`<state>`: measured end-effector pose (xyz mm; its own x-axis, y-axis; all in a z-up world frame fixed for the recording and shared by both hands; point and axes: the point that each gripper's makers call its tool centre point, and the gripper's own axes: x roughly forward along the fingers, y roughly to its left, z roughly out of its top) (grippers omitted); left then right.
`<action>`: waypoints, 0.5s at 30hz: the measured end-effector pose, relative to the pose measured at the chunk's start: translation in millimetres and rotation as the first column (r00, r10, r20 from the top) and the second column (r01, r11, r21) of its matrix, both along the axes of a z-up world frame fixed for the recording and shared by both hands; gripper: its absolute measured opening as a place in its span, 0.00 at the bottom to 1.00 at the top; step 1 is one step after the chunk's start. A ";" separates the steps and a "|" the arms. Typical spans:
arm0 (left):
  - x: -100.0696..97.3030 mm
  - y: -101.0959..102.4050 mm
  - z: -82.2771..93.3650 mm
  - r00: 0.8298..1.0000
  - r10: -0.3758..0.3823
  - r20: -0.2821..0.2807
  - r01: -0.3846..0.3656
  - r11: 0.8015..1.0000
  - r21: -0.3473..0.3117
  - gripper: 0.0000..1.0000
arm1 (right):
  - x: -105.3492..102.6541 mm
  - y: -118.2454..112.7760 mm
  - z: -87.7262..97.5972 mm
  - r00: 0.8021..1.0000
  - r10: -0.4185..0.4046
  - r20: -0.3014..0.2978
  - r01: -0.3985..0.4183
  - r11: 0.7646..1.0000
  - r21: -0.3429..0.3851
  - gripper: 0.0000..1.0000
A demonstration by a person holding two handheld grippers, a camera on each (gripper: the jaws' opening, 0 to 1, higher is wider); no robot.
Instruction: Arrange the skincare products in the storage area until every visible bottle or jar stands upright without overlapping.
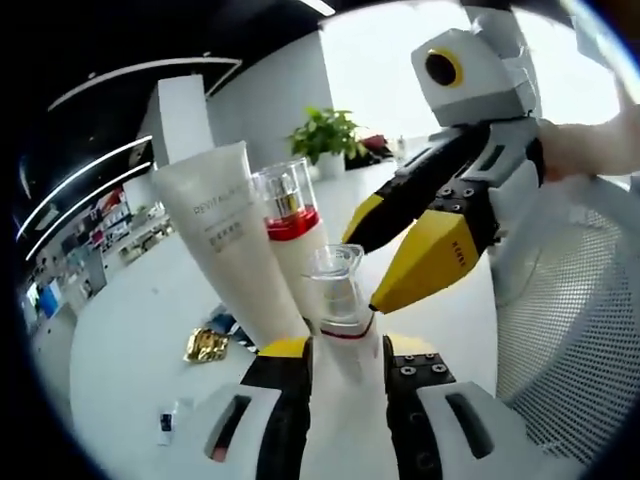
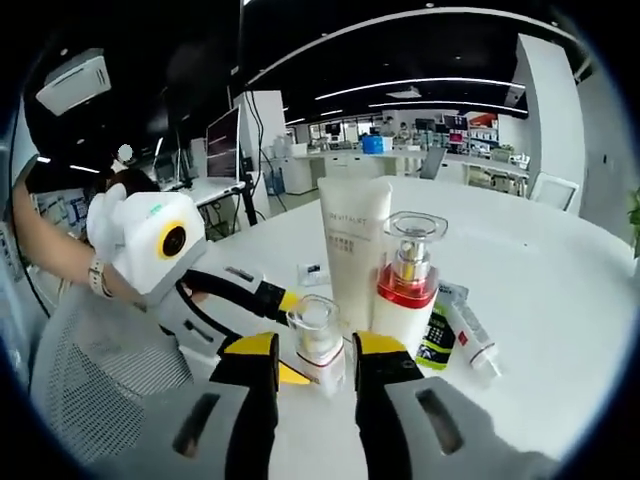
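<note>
While three products already stand upright in a tight cluster on the white table (image 2: 560, 290), the job looks only partly done. The tube (image 2: 352, 250) stands on its cap at the back, the pump bottle (image 2: 405, 290) with its red band is just beside it, and the small clear-capped bottle (image 2: 318, 345) stands in front, nearest both grippers. In the left gripper view the same tube (image 1: 225, 245), pump bottle (image 1: 290, 230) and small bottle (image 1: 338, 295) crowd together, seeming to touch; whether they truly do I cannot tell.

Left gripper (image 1: 345, 350): its jaws stand spread on either side of the small bottle's base, apparently not yet closed on it, though contact is hard to judge. Right gripper (image 2: 312, 350): likewise parted around that bottle from the opposite side, seemingly gripping nothing. It shows in the left gripper view (image 1: 372, 270) with its yellow tips beside the clear cap.

Still to be stood up, by my judgement: a thin white tube (image 2: 472, 338) lying flat and a dark sachet-like item (image 2: 437, 338) beside it. A gold packet (image 1: 205, 345) and a small flat piece (image 2: 312, 272) also lie on the table; what they are is unclear.

Bases of the cluster are hidden behind the jaws, and the labels are mostly too small to read.
</note>
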<state>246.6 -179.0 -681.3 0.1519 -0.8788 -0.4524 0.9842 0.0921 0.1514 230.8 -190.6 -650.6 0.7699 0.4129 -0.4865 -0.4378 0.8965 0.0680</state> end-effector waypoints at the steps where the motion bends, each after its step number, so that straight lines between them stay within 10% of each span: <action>1: -0.1 0.5 -0.4 1.000 0.002 -0.007 -0.002 1.000 0.002 0.26 | 0.2 -5.7 -5.3 1.000 -0.004 -0.013 0.004 1.000 -0.027 0.25; 15: -3.2 1.6 -16.5 1.000 -0.016 -0.002 0.016 0.991 0.132 0.08 | 10.2 1.7 -36.3 0.986 0.109 -0.125 -0.123 0.986 -0.113 0.15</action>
<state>243.4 -177.3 -697.8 0.1380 -0.8138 -0.5645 0.9855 0.0559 0.1604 241.0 -188.9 -686.8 0.6541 0.4294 -0.6227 -0.5347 0.8448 0.0208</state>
